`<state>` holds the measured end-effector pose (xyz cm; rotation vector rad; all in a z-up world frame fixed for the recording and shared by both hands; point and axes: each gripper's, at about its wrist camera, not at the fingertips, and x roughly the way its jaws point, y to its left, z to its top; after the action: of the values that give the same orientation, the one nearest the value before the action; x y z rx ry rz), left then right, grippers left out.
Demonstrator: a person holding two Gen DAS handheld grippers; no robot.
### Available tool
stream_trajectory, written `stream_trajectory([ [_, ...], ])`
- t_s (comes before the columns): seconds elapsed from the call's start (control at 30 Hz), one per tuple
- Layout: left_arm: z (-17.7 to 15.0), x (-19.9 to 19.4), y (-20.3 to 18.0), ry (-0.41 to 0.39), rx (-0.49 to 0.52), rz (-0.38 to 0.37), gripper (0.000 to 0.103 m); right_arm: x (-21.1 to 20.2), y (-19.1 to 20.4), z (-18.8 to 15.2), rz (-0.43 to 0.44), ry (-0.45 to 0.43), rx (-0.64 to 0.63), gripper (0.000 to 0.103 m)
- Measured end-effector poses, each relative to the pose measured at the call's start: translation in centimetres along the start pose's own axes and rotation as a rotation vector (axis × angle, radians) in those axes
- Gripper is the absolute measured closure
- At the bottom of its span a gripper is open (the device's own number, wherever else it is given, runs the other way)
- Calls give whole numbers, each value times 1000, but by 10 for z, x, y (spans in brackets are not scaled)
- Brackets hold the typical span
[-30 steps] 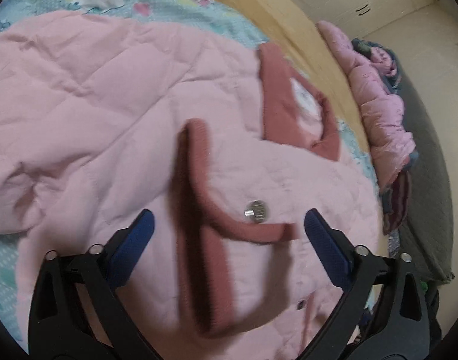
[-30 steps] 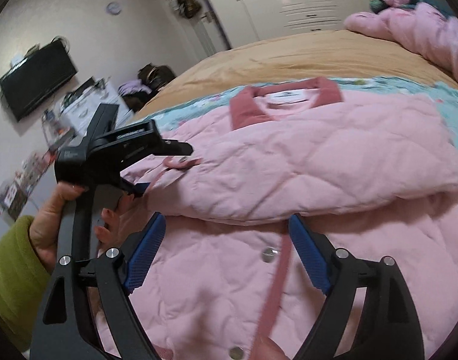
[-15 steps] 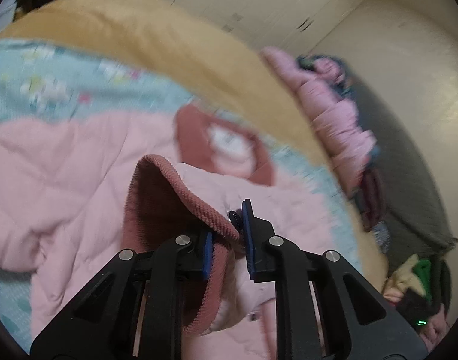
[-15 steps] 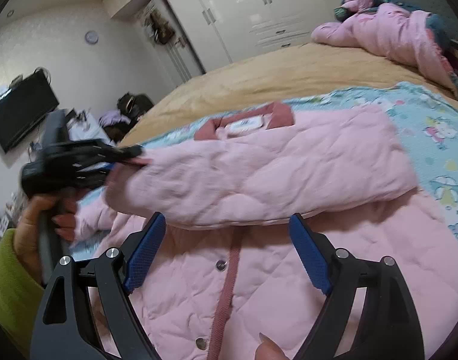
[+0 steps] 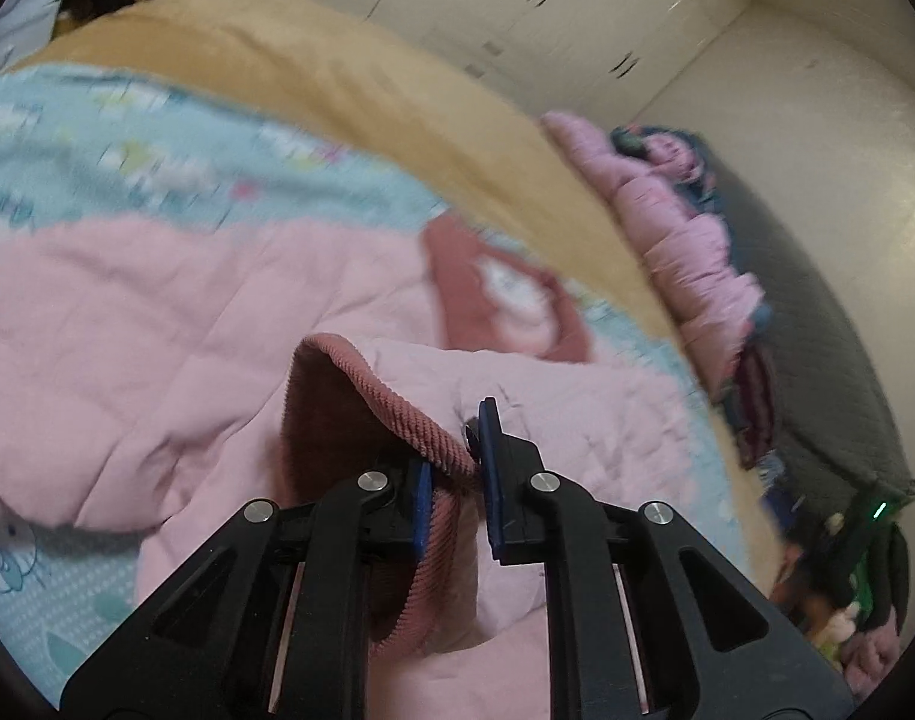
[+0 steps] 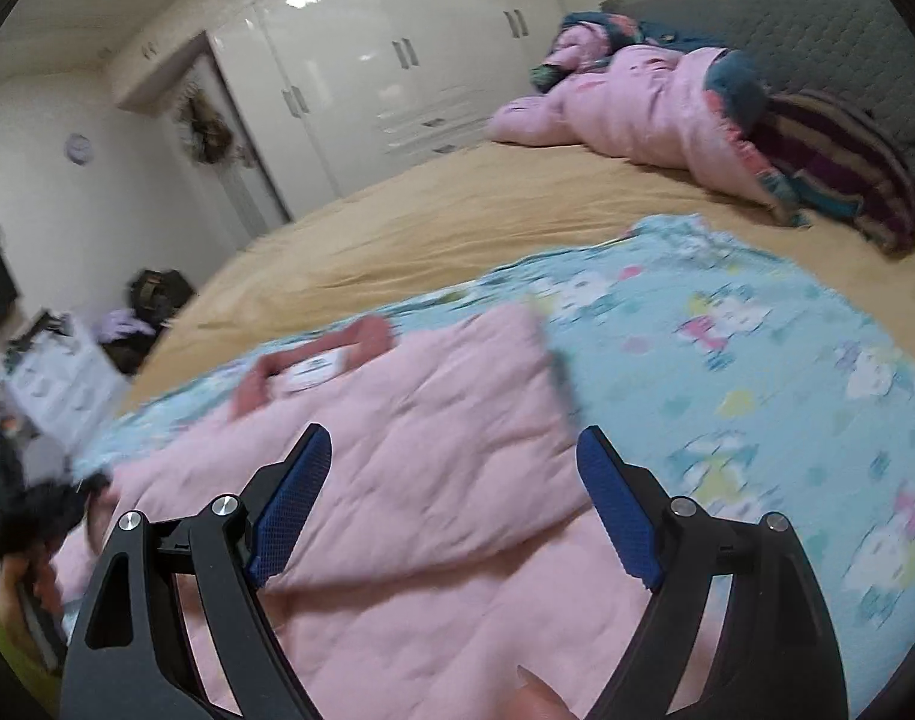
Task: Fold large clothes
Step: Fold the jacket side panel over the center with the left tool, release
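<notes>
Pink quilted padded jacket [image 5: 157, 324] with dark-rose ribbed trim lies spread on a light-blue cartoon-print blanket [image 6: 757, 372], which covers part of a tan bedspread [image 6: 457, 210]. The folding seems to be in its early-to-middle part. In the right wrist view one side of the jacket is already laid over the body as a flat panel, and the rose collar [image 6: 313, 360] with its white label shows at the far end. The left gripper [image 5: 454, 480] is pressed together on the ribbed rose edge [image 5: 397, 408] of the jacket and holds it raised off the blanket, so a flap hangs from its blue pads. The right gripper [image 6: 451, 510] is spread wide and hovers above the folded panel; it holds nothing. What is left, as I judge: to carry the lifted edge across and lay it down, then smooth it, and probably fold the jacket once more into a compact shape. Other pink padded clothes [image 6: 637, 102] lie near the grey headboard [image 6: 817, 30], well apart; whether they also wait for folding I cannot tell.
</notes>
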<state>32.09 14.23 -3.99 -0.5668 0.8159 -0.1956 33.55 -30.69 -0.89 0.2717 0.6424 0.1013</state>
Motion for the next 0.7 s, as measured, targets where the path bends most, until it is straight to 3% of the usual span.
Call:
stream_trajectory([
  [0.1, -9, 17, 15, 33, -21, 33, 96, 26, 1, 13, -2, 27, -16, 31],
  [0.33, -4, 23, 13, 19, 34, 69, 96, 109, 26, 19, 49, 187, -53, 36],
  [0.6, -9, 37, 22, 33, 25, 110, 96, 181, 9, 17, -94, 375, -83, 36],
  [0.7, -12, 46, 25, 46, 12, 108, 96, 196, -1, 8, -113, 408, -79, 36],
])
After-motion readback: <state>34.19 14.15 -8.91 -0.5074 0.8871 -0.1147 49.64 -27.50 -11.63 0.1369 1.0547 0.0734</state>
